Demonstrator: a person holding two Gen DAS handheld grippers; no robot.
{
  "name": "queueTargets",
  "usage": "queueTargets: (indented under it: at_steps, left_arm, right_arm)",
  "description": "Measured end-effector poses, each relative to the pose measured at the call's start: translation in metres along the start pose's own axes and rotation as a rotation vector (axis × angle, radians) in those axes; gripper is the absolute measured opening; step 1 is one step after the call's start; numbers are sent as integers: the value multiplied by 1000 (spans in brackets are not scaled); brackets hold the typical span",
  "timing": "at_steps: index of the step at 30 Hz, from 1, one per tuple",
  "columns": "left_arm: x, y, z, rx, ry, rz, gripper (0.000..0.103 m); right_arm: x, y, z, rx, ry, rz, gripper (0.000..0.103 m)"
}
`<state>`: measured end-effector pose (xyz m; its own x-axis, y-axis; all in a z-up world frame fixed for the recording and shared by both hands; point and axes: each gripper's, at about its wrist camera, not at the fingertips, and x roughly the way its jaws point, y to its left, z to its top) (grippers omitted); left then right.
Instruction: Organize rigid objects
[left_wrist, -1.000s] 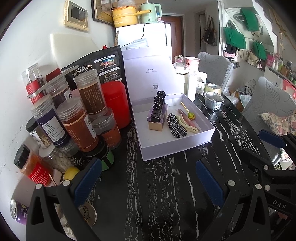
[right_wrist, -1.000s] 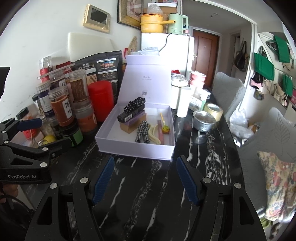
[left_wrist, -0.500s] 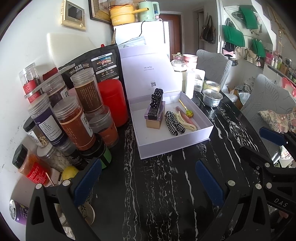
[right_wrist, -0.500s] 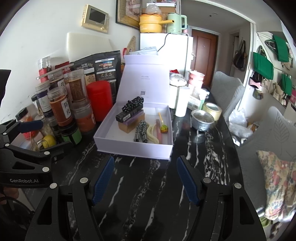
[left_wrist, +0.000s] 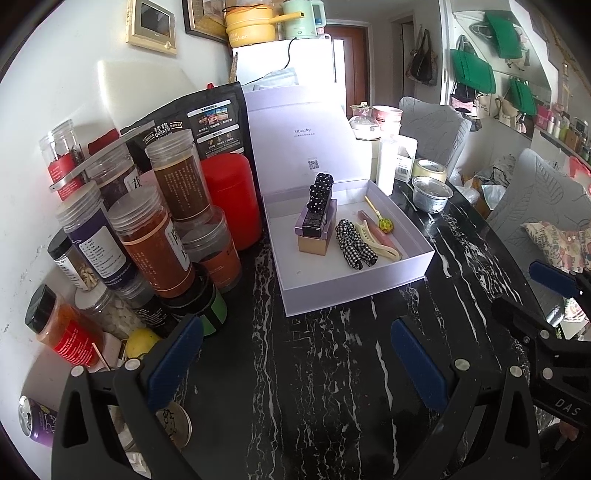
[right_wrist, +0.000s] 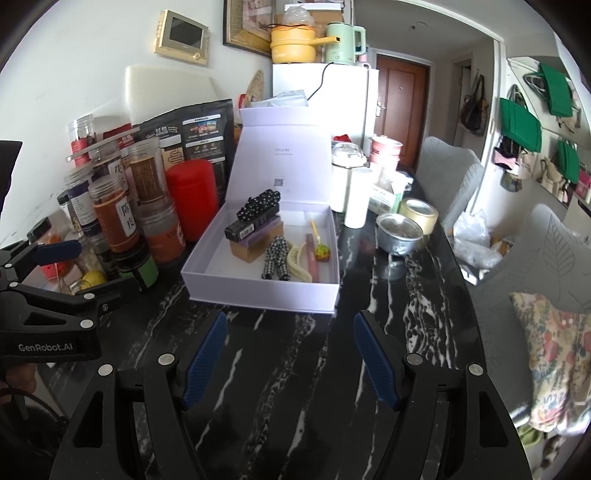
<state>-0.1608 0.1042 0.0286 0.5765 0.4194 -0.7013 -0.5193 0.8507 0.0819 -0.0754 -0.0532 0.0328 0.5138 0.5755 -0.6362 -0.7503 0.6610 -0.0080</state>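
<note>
An open lavender box (left_wrist: 354, 286) (right_wrist: 258, 295) stands on the black marble table with its lid upright behind it. Inside lie a gold and purple small box with a black dotted hair clip on top (left_wrist: 316, 225) (right_wrist: 255, 229), a checked bow (left_wrist: 354, 247) (right_wrist: 275, 258), a cream claw clip (left_wrist: 376, 240) (right_wrist: 297, 264) and a pin with a yellow-green bead (left_wrist: 384, 223) (right_wrist: 320, 253). My left gripper (left_wrist: 295, 347) and my right gripper (right_wrist: 288, 350) are both open and empty, short of the box's front wall.
Several spice jars (left_wrist: 155, 243) (right_wrist: 114, 221) and a red canister (left_wrist: 229, 199) (right_wrist: 192, 195) crowd the left by the wall. A metal bowl (left_wrist: 432, 194) (right_wrist: 399, 234), tape roll (right_wrist: 419, 214) and white containers (right_wrist: 356, 201) stand right of the box. Chairs (right_wrist: 554, 266) line the table's right edge.
Both grippers have drawn back and lifted slightly, so the box looks a little farther away. The jaws stay open. Nothing on the table has moved.
</note>
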Motion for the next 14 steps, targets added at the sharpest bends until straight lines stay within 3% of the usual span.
queueTargets:
  at_steps: [14]
  left_arm:
    - [4,2,-2,7,-1,-7,103]
  right_arm:
    - [1,0,0,9,6,-9,76]
